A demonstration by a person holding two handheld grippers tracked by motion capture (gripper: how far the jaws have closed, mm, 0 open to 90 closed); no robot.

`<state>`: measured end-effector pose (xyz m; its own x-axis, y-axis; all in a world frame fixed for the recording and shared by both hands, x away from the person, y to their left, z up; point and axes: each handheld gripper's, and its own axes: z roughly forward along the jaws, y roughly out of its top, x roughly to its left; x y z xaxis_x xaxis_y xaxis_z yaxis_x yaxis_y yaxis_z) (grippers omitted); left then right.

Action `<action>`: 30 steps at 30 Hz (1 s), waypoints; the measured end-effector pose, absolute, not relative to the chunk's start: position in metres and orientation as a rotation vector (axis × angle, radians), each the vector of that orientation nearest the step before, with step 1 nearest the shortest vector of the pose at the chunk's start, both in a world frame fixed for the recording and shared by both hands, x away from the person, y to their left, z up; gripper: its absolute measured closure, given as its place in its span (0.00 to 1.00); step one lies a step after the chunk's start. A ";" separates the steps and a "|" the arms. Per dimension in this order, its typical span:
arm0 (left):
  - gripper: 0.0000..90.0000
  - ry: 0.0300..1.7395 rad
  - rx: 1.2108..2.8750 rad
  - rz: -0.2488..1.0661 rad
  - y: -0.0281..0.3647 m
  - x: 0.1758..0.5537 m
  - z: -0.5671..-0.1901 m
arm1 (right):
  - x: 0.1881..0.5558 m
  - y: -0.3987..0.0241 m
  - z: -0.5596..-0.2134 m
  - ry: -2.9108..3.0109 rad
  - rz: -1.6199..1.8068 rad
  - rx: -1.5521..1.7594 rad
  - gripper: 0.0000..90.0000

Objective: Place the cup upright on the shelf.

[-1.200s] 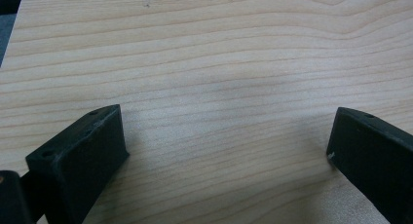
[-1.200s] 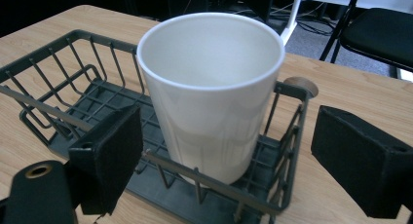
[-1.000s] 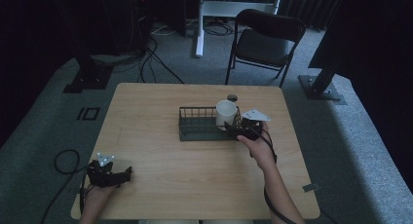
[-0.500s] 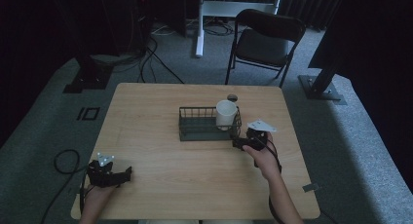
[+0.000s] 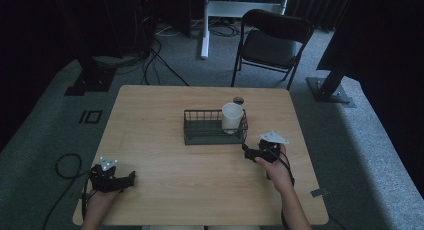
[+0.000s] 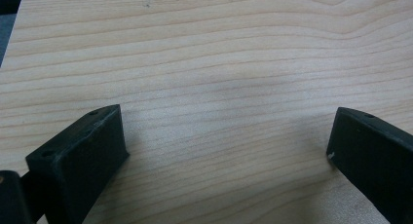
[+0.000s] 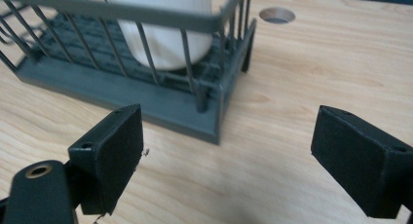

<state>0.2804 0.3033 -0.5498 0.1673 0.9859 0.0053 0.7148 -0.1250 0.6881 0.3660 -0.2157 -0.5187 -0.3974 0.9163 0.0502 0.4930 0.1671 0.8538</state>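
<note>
White cup (image 5: 232,117) upright inside wire basket (image 5: 200,135), right end, mid-counter (image 5: 160,190). Right tongs (image 5: 248,153) just off basket's near right corner, jaws spread wide, nothing held; right gripper view: cup (image 7: 160,39) behind bars, basket corner (image 7: 214,121) ahead between jaws. Left tongs (image 5: 131,176) near counter's front left corner, well apart, jaws wide, empty, bare wood beneath. Step, by my reading: cup placed, release done. Next move: either lift clear of basket rim, or grip basket edge squarely.

In the right gripper view, the white cup (image 7: 160,29) is cut off by the top edge, and the basket (image 7: 122,90) runs off the left edge.
</note>
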 end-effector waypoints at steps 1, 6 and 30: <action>0.01 1.604 1.903 0.645 0.303 0.280 -0.550 | 0.365 -0.216 -0.520 1.961 1.148 1.336 0.13; 0.01 1.604 1.904 0.646 0.303 0.280 -0.550 | 0.360 -0.223 -0.524 1.953 1.123 1.351 0.13; 0.01 1.604 1.904 0.646 0.303 0.280 -0.550 | 0.334 -0.254 -0.540 1.918 1.031 1.423 0.13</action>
